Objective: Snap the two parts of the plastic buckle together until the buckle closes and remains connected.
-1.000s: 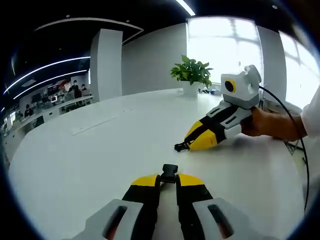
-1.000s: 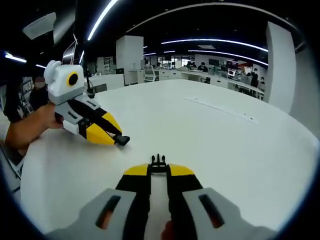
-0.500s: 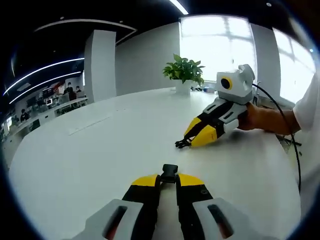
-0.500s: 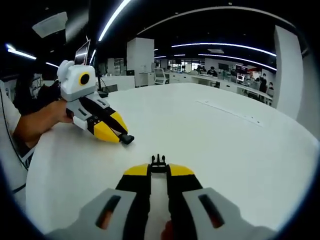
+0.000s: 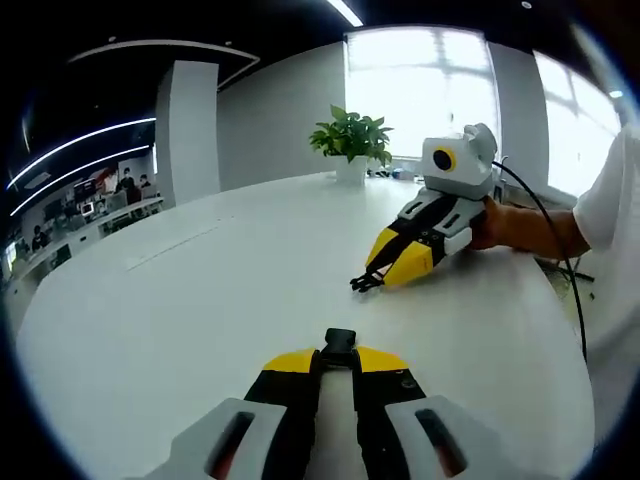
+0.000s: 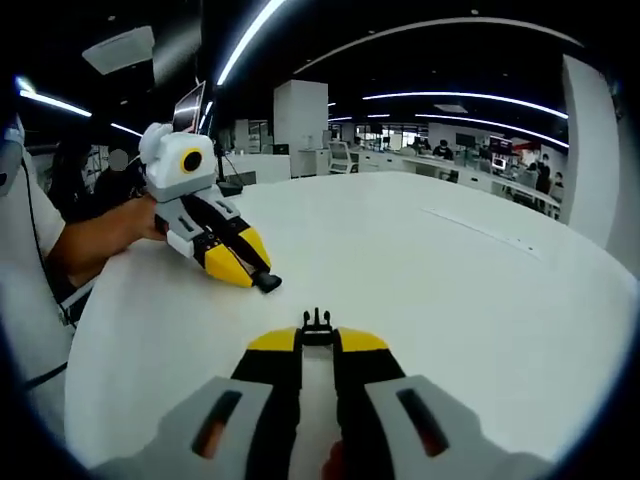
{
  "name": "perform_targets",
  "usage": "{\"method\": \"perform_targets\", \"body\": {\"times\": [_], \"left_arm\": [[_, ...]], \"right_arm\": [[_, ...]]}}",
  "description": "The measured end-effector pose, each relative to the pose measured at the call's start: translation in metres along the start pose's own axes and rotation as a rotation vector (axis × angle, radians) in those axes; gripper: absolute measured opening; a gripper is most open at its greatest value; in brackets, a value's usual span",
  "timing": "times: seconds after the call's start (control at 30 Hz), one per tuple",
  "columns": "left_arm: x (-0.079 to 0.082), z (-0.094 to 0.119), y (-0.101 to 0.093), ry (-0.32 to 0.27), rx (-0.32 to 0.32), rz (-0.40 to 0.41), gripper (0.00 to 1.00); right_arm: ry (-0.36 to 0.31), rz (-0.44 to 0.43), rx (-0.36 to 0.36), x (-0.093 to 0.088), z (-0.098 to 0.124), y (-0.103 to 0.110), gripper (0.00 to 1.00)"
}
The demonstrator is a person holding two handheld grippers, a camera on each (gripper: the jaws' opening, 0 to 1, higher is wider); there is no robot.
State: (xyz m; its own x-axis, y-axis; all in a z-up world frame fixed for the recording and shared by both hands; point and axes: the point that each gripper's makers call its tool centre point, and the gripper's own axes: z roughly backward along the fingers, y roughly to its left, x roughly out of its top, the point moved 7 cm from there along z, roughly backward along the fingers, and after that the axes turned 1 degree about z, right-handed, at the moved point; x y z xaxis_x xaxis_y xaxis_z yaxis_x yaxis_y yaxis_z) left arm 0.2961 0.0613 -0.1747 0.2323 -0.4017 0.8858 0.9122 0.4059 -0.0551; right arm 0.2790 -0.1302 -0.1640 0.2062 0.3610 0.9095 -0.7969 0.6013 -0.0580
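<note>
Claws (image 5: 336, 352) (image 6: 317, 335) — slightly closer together

Black buckle halves (image 5: 340, 345) (image 6: 317, 325), yellow-black-grey left gripper (image 5: 337, 361) and right gripper (image 6: 317, 340), white table (image 5: 200, 300).

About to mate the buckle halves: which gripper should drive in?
Either, marginally the right gripper: its black pronged buckle half sticks out, aimed forward. The left gripper grips the black socket half; both are clamped above the white table, still apart.

left gripper (image 5: 339, 352), right gripper (image 6: 317, 330): jaws closed, apparently pinching; apart.
</note>
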Motion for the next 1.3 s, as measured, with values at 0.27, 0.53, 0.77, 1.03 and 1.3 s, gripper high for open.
{"method": "perform_targets", "body": {"times": [0.27,0.53,0.77,1.03,1.3], "left_arm": [[-0.005,0.009,-0.001,-0.008,-0.025,-0.004,0.12],[-0.007,0.011,-0.007,-0.007,-0.079,-0.028,0.12],[-0.01,0.014,-0.013,-0.018,-0.121,-0.042,0.12],[-0.014,0.018,-0.019,-0.028,-0.171,-0.048,0.12],[-0.014,0.018,-0.031,-0.025,-0.218,-0.065,0.12]], "right_arm": [[-0.009,0.014,0.058,-0.002,0.006,0.01,0.12],[-0.013,0.054,0.125,-0.004,0.01,0.013,0.12],[-0.015,0.07,0.179,-0.006,0.013,0.018,0.12],[-0.018,0.071,0.236,-0.007,0.015,0.029,0.12],[-0.006,0.096,0.294,-0.01,0.017,0.044,0.12]]}}
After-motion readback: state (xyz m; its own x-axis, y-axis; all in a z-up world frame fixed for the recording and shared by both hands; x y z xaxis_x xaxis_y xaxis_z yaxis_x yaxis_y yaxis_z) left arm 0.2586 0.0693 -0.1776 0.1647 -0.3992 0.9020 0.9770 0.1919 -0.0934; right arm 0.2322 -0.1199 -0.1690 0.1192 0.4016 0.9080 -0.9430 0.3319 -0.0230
